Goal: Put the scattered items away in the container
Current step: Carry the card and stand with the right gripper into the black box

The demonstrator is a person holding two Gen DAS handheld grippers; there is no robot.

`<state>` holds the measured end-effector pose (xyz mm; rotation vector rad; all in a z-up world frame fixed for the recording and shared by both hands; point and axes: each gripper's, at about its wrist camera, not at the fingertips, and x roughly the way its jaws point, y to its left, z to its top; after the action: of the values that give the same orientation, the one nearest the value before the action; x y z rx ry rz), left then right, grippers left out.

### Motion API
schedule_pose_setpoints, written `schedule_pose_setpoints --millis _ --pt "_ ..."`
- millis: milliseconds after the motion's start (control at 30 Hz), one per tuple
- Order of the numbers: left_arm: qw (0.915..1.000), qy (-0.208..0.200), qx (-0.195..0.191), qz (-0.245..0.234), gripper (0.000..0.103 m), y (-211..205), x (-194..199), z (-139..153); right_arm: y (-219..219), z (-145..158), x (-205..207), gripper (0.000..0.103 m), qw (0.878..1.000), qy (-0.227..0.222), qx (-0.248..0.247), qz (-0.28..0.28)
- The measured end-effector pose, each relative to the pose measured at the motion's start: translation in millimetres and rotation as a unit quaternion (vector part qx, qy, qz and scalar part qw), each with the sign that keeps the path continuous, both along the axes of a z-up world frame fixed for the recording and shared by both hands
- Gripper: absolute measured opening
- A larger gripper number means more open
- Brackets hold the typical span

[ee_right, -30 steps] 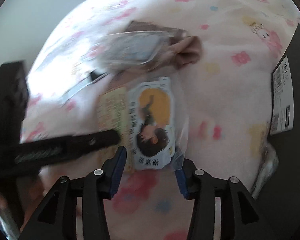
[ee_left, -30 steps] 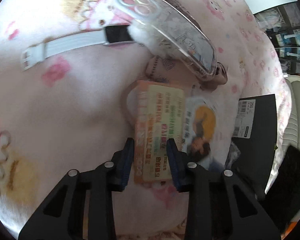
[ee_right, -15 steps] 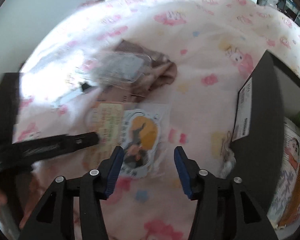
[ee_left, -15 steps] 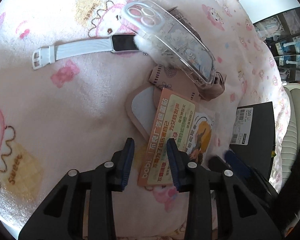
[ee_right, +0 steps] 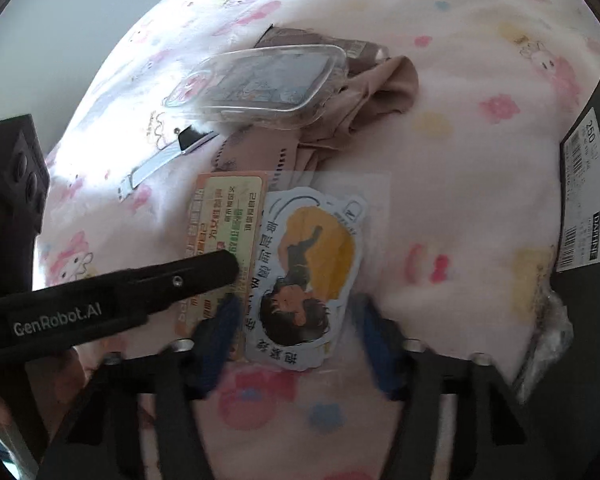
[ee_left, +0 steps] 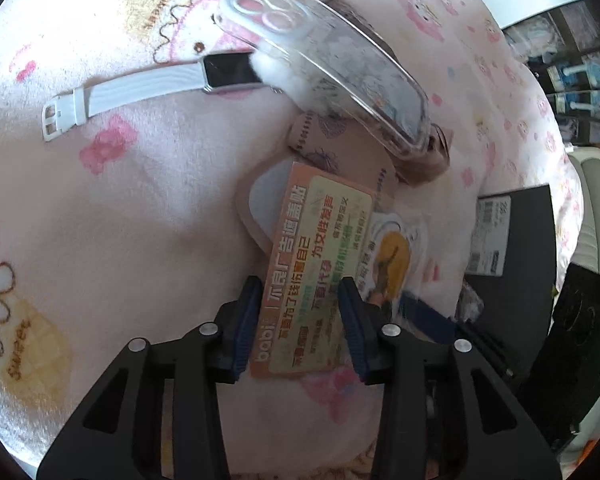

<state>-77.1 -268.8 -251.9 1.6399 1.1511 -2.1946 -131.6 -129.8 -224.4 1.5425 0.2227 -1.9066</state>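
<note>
Two grippers are pictured over a pink cartoon-print blanket (ee_left: 148, 208): the left gripper (ee_left: 300, 320) is clamped on an orange card (ee_left: 312, 264), and the right gripper (ee_right: 296, 320), its jaws lately closing, is set astride a character sticker (ee_right: 304, 272) just beside that card, pad contact blurred. A clear phone case (ee_left: 332, 60) and a white-strapped watch (ee_left: 148, 92) are seen beyond the card, a black container (ee_left: 528, 264) to its right.

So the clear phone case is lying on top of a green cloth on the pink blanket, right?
Not quite: the cloth under the clear phone case is brown, not green. The right wrist view shows it plainly. The rest holds: it all lies on the pink blanket.
</note>
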Motion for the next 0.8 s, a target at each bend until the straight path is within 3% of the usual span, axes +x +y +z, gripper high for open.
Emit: schedule_pose_setpoints --millis 67,300,433,667,800 --pt "0.9999 0.004 -0.013 -0.004 0.031 3 4 9 2 9 6 0.031 1.000 0.021 0.016 0.001" --pt "0.9983 0.053 -0.018 -0.013 0.030 39 17 62 40 64 22 0.030 0.998 0.022 -0.055 -0.016" --pt "0.9955 0.087 -0.022 -0.030 0.030 66 17 100 69 105 41 0.030 0.995 0.055 -0.081 -0.020" --pt "0.9817 0.143 -0.033 -0.121 0.030 141 -18 153 147 157 38 0.030 0.985 0.121 -0.107 -0.068" --pt "0.9726 0.151 -0.023 -0.175 0.030 188 -49 156 207 165 32 0.030 0.977 0.142 -0.103 -0.118"
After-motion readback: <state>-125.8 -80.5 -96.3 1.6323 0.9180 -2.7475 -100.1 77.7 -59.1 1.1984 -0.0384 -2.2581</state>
